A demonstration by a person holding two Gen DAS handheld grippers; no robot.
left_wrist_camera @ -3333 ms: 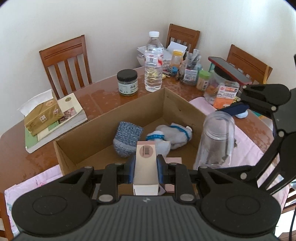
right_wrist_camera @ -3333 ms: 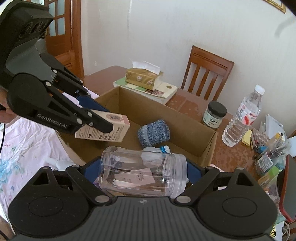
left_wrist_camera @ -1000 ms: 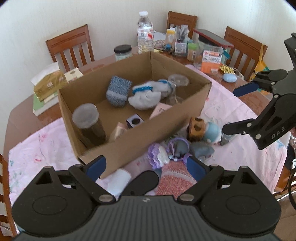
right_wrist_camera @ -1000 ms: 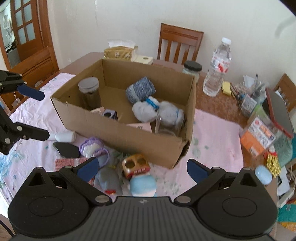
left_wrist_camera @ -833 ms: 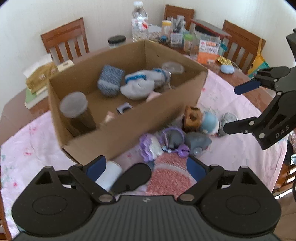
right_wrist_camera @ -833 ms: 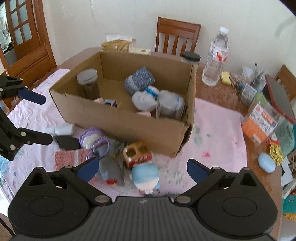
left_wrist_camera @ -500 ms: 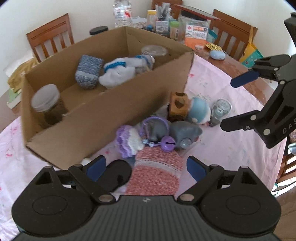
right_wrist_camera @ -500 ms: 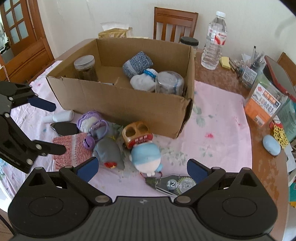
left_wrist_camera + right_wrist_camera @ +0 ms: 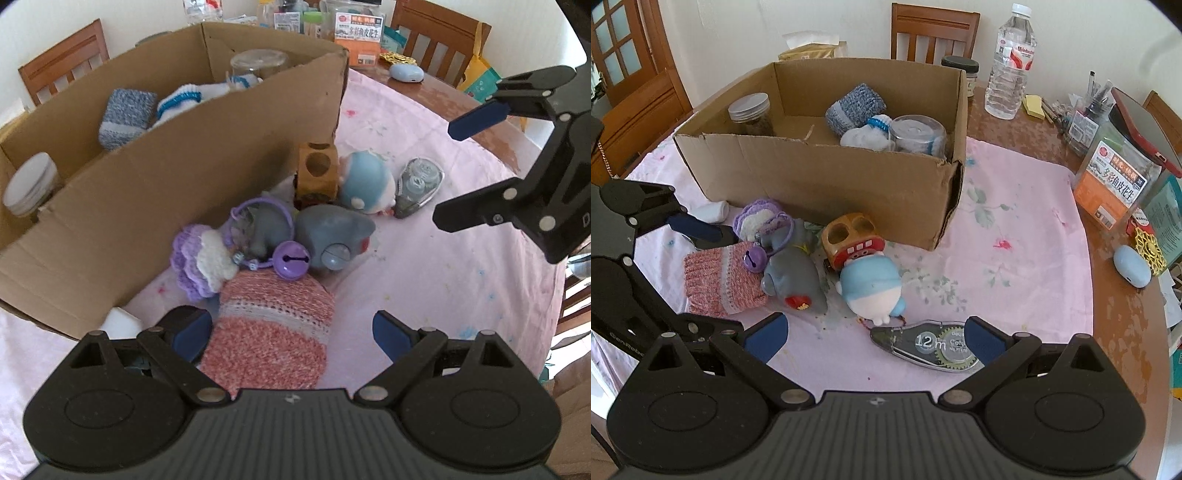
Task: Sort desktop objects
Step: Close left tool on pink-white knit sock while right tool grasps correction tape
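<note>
A cardboard box [image 9: 820,177] [image 9: 155,206] holds a blue-grey sock [image 9: 855,105], white socks, a clear jar [image 9: 918,138] and a lidded jar [image 9: 750,114]. In front of it lie a pink knitted sock [image 9: 271,332] [image 9: 720,278], a purple crochet piece [image 9: 201,258], a purple bell [image 9: 291,264], a grey toy [image 9: 796,280], a toy bus [image 9: 849,238], a blue-white plush [image 9: 873,290] and a correction tape [image 9: 934,345]. My left gripper [image 9: 291,334] is open around the pink sock. My right gripper [image 9: 875,338] is open above the cloth next to the tape.
A pink floral cloth [image 9: 1015,236] covers the wooden table. At the right stand an orange-labelled container [image 9: 1115,177], a water bottle [image 9: 1010,66], a pen cup and a blue case [image 9: 1132,266]. A white tube [image 9: 711,212] lies by the box. Chairs ring the table.
Both grippers let go of the small box and the clear jar in the carton, drew back and came down toward the loose items. The left gripper now straddles the pink sock.
</note>
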